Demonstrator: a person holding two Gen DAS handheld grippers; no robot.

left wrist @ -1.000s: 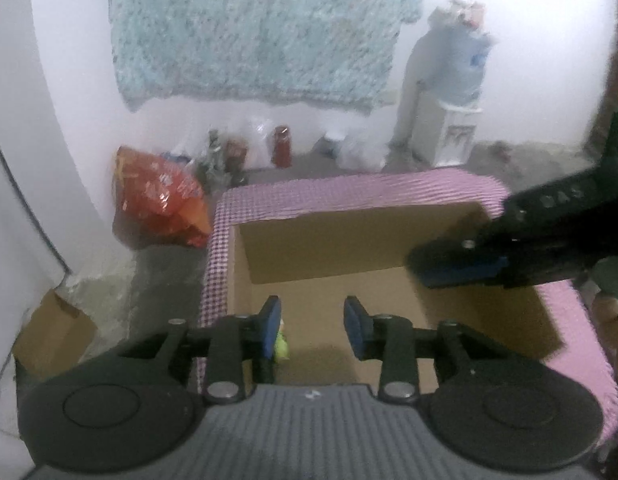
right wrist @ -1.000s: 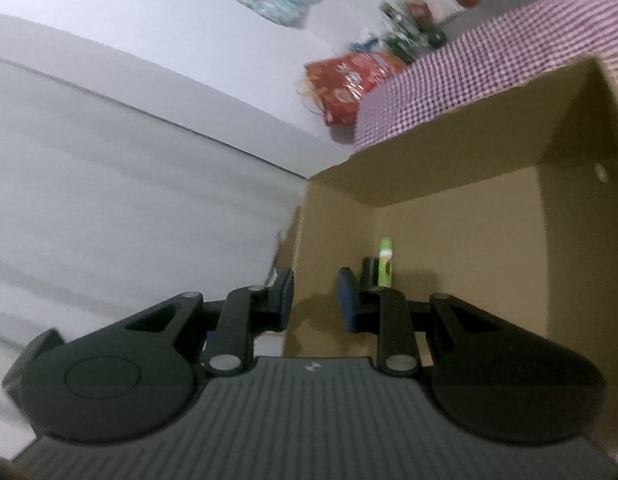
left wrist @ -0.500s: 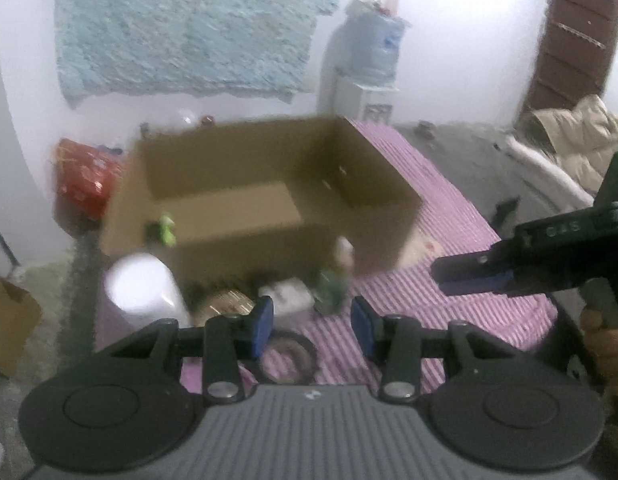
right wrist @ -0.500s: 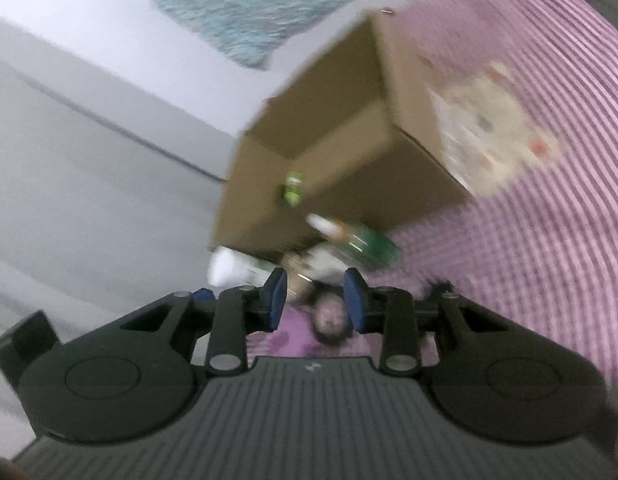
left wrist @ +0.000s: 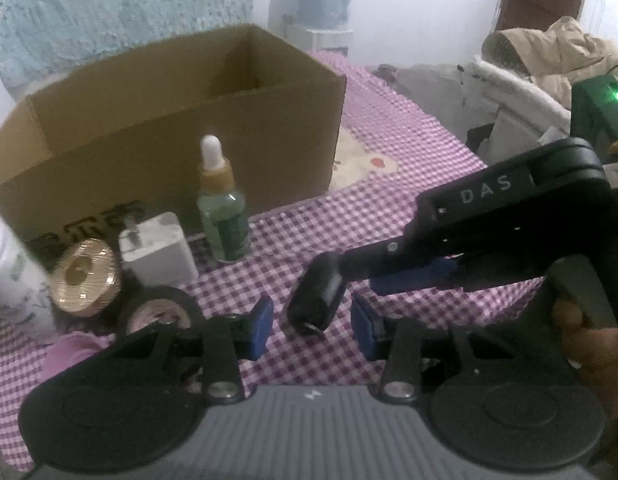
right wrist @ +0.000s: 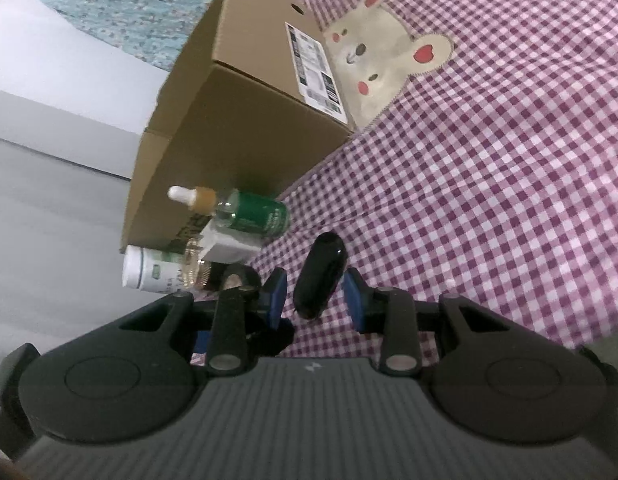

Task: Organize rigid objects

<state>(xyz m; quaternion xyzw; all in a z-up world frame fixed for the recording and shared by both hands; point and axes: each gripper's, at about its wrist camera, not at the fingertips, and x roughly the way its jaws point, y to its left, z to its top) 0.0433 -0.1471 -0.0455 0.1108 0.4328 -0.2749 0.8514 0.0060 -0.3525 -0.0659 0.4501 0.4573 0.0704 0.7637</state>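
**Black capsule between two spread tools**

Where the checked purple cloth (left wrist: 389,168) lies flat, a glossy black rounded capsule (left wrist: 317,300) rests between the blue pads of the left tool (left wrist: 312,326), whose jaws have just been opening; the pads stand clear of it. The right tool (right wrist: 314,298) also straddles it, spread, untouching. Ahead-left stand a glass dropper bottle (left wrist: 223,216), white cube (left wrist: 157,248), gold disc (left wrist: 87,276), tape ring (left wrist: 159,314) and matte cardboard box (left wrist: 169,128). Only the right view shows the box's label (right wrist: 315,66).

Bedroom (gingham bedspread (right wrist: 489,160), heaped clothes (left wrist: 549,60))
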